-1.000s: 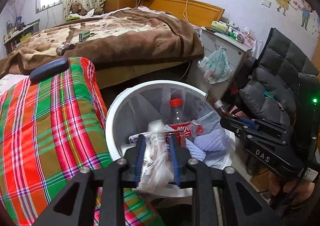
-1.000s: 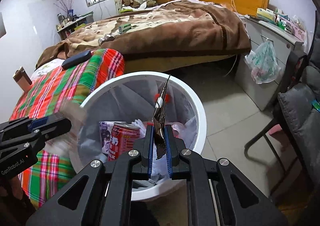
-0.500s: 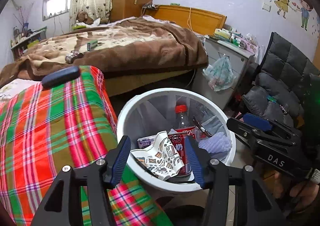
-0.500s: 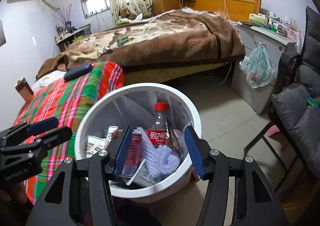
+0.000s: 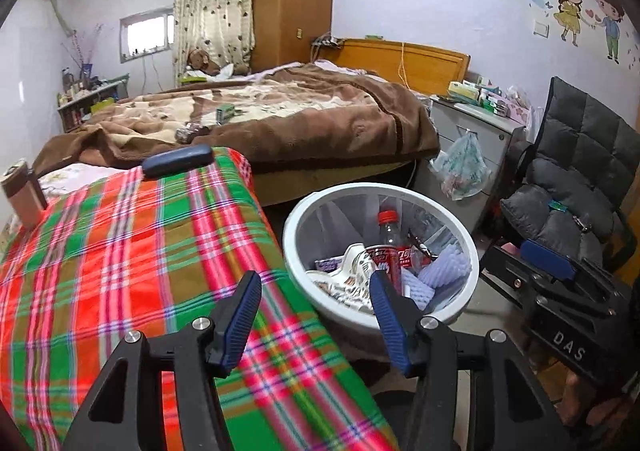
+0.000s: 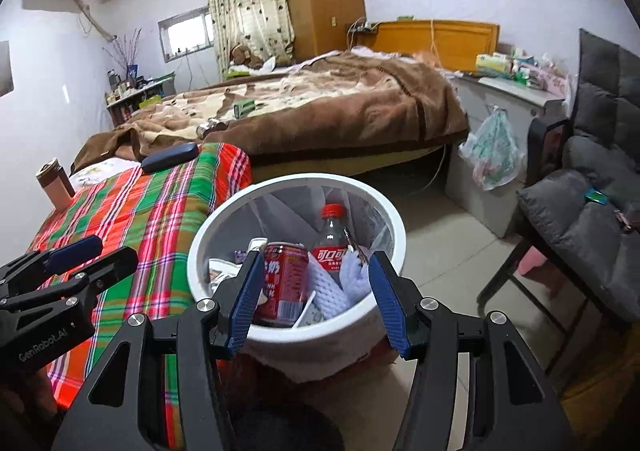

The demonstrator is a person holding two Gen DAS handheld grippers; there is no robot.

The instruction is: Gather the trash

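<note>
A white round trash bin (image 5: 298,219) (image 6: 396,219) stands on the floor beside the plaid-covered bed. It holds a cola bottle (image 5: 390,235) (image 6: 334,239), a red can (image 6: 282,283), a crumpled patterned wrapper (image 5: 352,279) and white foam netting (image 5: 444,271) (image 6: 332,287). My left gripper (image 5: 316,317) is open and empty, above the bed's edge just left of the bin. My right gripper (image 6: 314,303) is open and empty, above the bin's near rim. Each gripper shows in the other's view, the right (image 5: 560,315) and the left (image 6: 60,283).
A plaid blanket (image 5: 120,251) covers the near bed, with a dark glasses case (image 5: 178,161) and a brown cup (image 5: 22,195) on it. A brown-blanketed bed (image 5: 280,119) lies behind. A grey chair (image 5: 572,187), a cabinet (image 5: 472,139) and a hanging plastic bag (image 5: 460,167) stand at right.
Both grippers opened and dropped their trash into the bin: the left its crumpled wrapper, the right a thin dark scrap. Both have since pulled back and up from the bin.
</note>
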